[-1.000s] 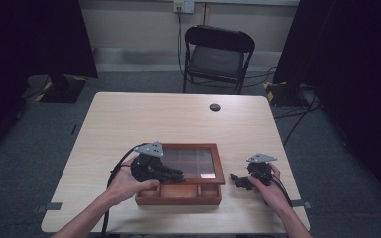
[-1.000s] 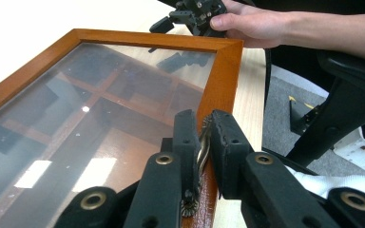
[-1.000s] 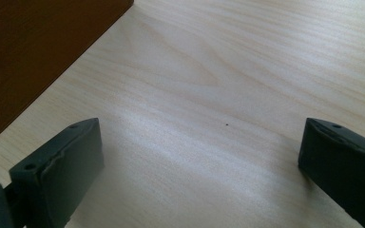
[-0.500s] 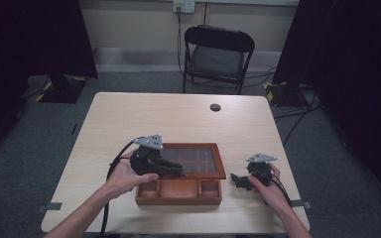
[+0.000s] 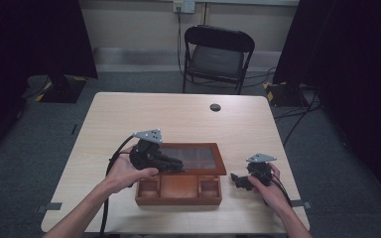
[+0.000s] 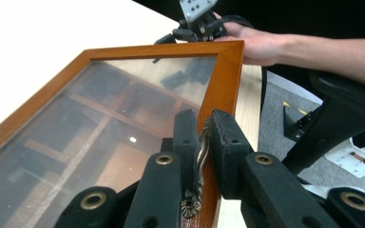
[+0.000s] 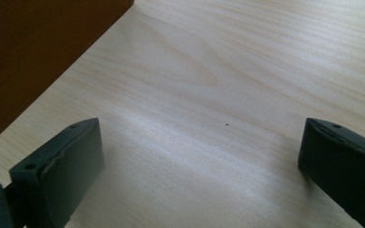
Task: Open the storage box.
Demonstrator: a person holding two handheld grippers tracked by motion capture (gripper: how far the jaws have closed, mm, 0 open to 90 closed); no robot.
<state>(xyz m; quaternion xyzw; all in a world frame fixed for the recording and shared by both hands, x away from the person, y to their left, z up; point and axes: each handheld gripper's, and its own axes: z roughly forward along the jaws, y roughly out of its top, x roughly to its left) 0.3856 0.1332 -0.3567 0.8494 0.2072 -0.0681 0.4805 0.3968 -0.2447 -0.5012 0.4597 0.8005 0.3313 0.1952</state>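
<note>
Reddish-brown wooden box (image 5: 178, 188) sits near the counter's (image 5: 178, 116) near edge, about mid-width, lower tray showing three compartments at the front. Its glass-paned lid (image 5: 196, 157) is lifted, hinged at the back, front rim raised off the tray. Left tool (image 5: 176, 163) reaches in from the box's left side and is clamped on the small metal handle (image 6: 200, 152) on the lid's wooden frame; in the left gripper view both black jaws pinch that handle, frame edge just beside them. Right tool (image 5: 238, 179) rests low on the counter just off the box's right side, apart from it, jaws spread wide with bare wood between them in the right gripper view, holding nothing; the box wall (image 7: 43, 52) shows at that view's upper left. Far half of the counter is open, with one small dark round object (image 5: 215, 107) near the far edge. Narrow strip between box and near edge. Folding chair (image 5: 218, 54) stands beyond the far edge.
</note>
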